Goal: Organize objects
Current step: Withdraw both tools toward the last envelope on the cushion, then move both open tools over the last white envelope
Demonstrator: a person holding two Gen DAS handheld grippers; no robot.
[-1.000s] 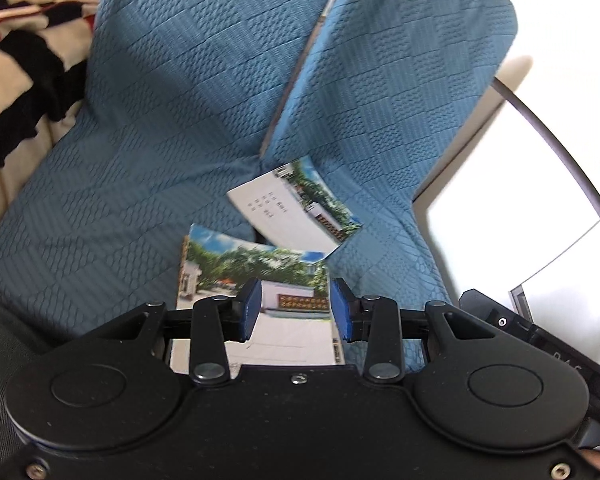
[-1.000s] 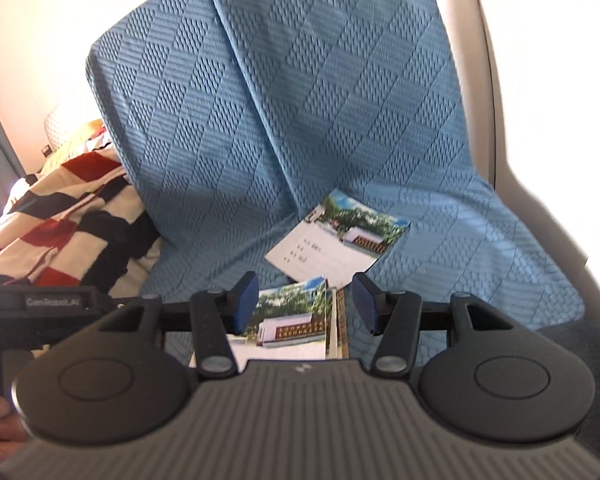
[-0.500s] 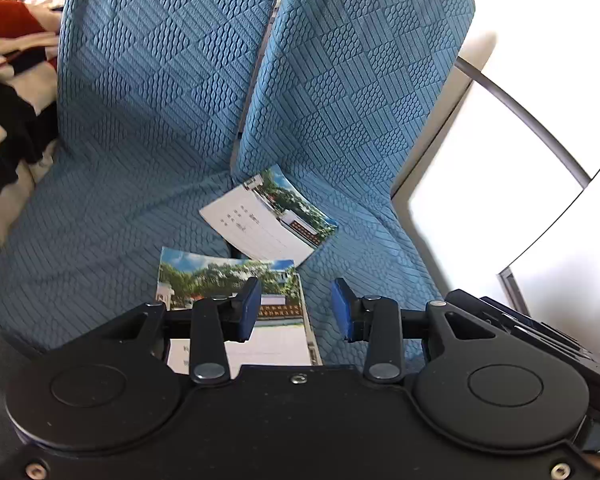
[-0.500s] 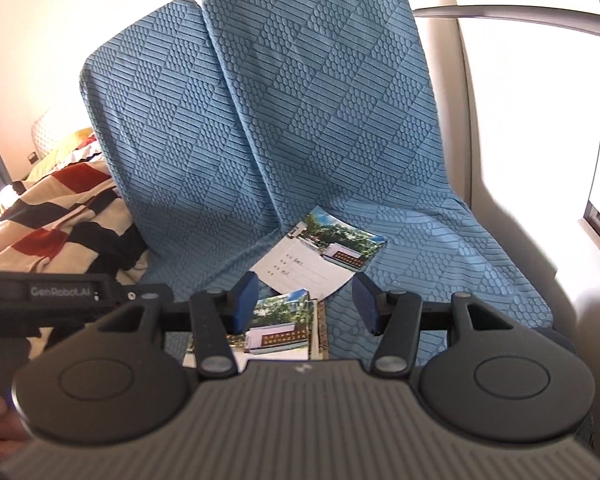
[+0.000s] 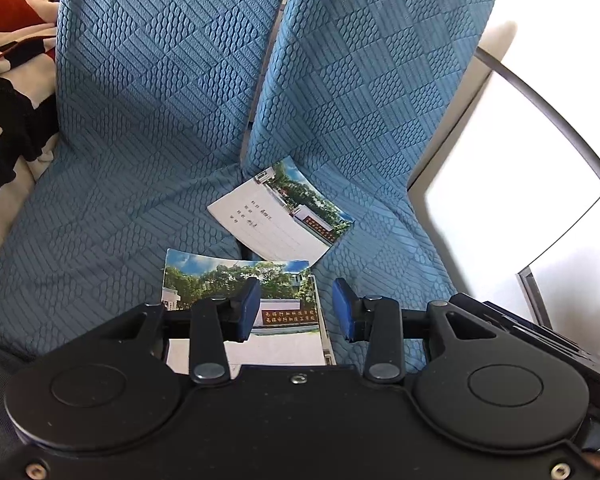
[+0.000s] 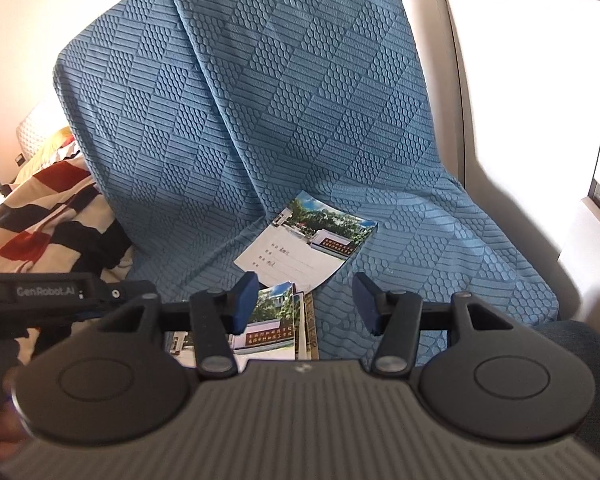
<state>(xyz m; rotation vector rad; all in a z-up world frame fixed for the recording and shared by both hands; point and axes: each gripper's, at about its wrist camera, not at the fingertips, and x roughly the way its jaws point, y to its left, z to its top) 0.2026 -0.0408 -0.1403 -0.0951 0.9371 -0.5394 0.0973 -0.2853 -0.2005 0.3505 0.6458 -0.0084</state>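
Two thin booklets with a photo of trees and a building lie on a blue textured sofa cover (image 5: 140, 184). The far booklet (image 5: 280, 212) lies at an angle near the seat crease; it also shows in the right wrist view (image 6: 304, 248). The near booklet (image 5: 276, 320) lies flat at the seat's front, under my left gripper (image 5: 296, 312), which is open and empty above it. In the right wrist view the near booklet (image 6: 276, 332) sits below and left of my right gripper (image 6: 304, 304), also open and empty.
A striped red, black and cream blanket (image 5: 8, 64) lies left of the sofa cover, also in the right wrist view (image 6: 40, 216). A bright window with a dark frame (image 5: 540, 112) is to the right. The left gripper's body (image 6: 40, 292) shows at the right view's left edge.
Both grippers have pulled back and tilted up, so more of the sofa backrest shows. The booklets have not moved. Both grippers stay open.
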